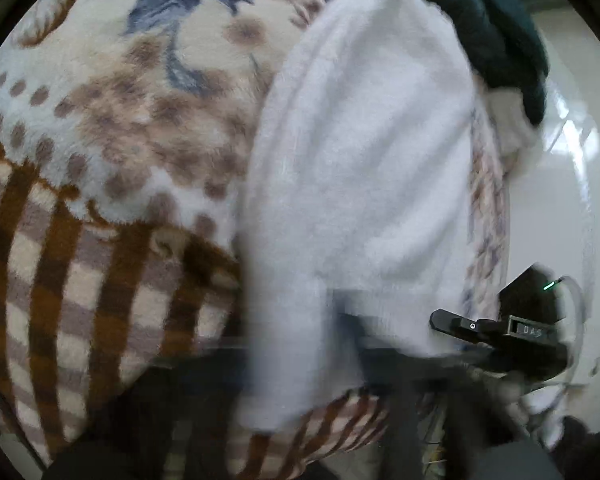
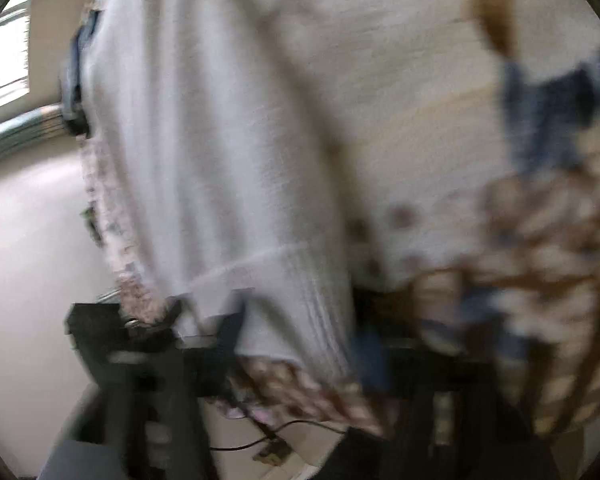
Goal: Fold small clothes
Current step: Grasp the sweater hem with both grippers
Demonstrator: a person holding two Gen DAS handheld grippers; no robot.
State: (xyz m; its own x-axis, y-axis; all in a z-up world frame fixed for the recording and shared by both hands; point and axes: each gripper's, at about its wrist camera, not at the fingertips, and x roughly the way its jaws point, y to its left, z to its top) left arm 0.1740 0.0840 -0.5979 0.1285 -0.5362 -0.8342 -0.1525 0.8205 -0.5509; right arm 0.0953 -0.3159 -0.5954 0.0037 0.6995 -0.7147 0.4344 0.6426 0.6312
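Note:
A white fuzzy knit garment [image 1: 360,160] lies stretched over a floral and plaid fleece blanket [image 1: 100,140]. My left gripper [image 1: 340,320] holds the garment's near edge; the cloth drapes over its fingers and hides them. In the right wrist view, which is blurred, the same white garment [image 2: 204,160] with a ribbed hem hangs toward my right gripper [image 2: 296,344], which is shut on the hem. The right gripper's black body [image 1: 512,332] shows in the left wrist view beside the garment's right edge.
A dark green garment [image 1: 492,28] lies at the far end of the blanket. Pale glossy floor [image 1: 560,208] runs along the blanket's side. Cables [image 2: 276,432] lie on the floor below the blanket edge. A window [image 2: 8,40] is far left.

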